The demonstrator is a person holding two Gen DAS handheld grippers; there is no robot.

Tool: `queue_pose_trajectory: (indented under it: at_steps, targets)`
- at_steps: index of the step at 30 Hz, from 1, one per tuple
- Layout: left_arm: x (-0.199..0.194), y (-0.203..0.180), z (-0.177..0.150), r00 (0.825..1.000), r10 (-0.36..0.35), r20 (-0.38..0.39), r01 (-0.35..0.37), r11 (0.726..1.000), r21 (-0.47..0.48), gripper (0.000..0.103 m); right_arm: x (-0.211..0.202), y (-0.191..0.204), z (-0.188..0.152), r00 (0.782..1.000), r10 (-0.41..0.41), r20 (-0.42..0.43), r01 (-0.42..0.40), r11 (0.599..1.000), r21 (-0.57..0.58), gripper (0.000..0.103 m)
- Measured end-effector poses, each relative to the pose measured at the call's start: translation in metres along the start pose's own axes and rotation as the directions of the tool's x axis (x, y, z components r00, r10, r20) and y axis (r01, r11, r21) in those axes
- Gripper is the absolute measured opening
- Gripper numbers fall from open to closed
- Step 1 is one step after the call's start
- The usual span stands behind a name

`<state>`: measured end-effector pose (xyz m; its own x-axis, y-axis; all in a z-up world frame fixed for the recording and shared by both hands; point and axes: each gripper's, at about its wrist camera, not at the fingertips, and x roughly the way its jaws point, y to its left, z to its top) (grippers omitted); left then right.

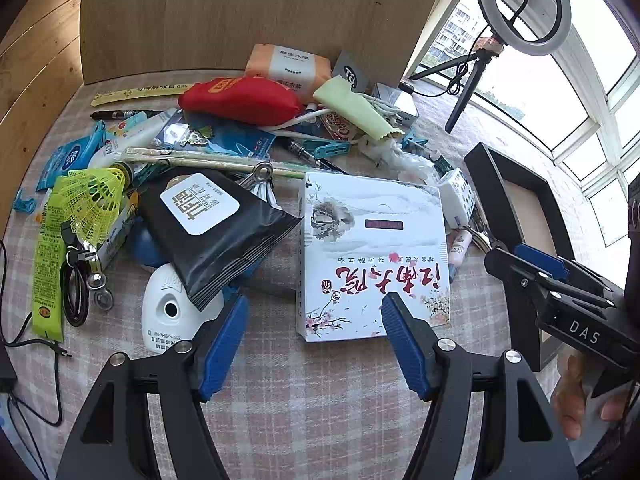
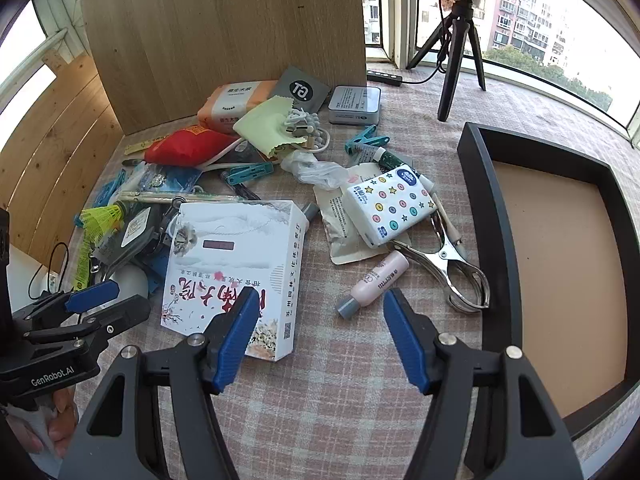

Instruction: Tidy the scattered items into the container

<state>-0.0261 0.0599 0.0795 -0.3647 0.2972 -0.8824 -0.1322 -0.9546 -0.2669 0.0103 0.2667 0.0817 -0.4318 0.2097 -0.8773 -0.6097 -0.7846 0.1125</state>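
Two grippers, left [image 1: 314,326] and right [image 2: 320,320], hover near the worktop's front edge, fingers wide and empty. Beyond them the white box [image 2: 236,272] fronts the clutter, with the empty tray [image 2: 476,216] at the right edge. Grabbing the wide box flat could slip, knocking the pink bottle [image 2: 374,282].

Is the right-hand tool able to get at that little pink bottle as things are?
Probably yes. The right gripper stands open just short of the pink bottle, which lies alone on the cloth, with only the metal clip close beside it.

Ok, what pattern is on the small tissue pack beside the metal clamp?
White with coloured dots and stars on the tissue pack, clearest in the right wrist view.
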Motion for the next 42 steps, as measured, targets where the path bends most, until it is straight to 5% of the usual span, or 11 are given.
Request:
queue_pose_trajectory:
  at_steps: [8, 18, 22, 31, 42]
  targets:
    - [0.022, -0.011, 0.007, 0.999, 0.01, -0.039, -0.011, 0.999, -0.04, 0.054, 0.029, -0.004, 0.019, 0.992, 0.074, -0.105, -0.078, 0.996, -0.034, 0.045]
    - [0.045, -0.01, 0.01, 0.997, -0.025, -0.075, 0.019, 0.997, -0.074, 0.053, 0.063, -0.002, 0.019, 0.963, 0.185, -0.198, -0.19, 0.982, -0.007, 0.045]
    - [0.045, -0.015, 0.011, 0.995, -0.045, -0.086, 0.039, 0.997, -0.069, 0.045, 0.069, 0.0, 0.02, 0.944, 0.244, -0.224, -0.247, 0.969, 0.013, 0.042]
    - [0.02, -0.038, 0.018, 0.999, -0.017, -0.039, 0.016, 1.0, -0.026, 0.045, 0.049, -0.007, 0.031, 0.953, 0.252, -0.171, -0.253, 0.967, 0.018, 0.042]
    - [0.0, -0.103, 0.03, 0.997, -0.08, -0.003, 0.08, 0.994, 0.08, 0.045, -0.007, -0.061, 0.037, 0.968, 0.241, -0.066, -0.236, 0.969, 0.069, 0.042]
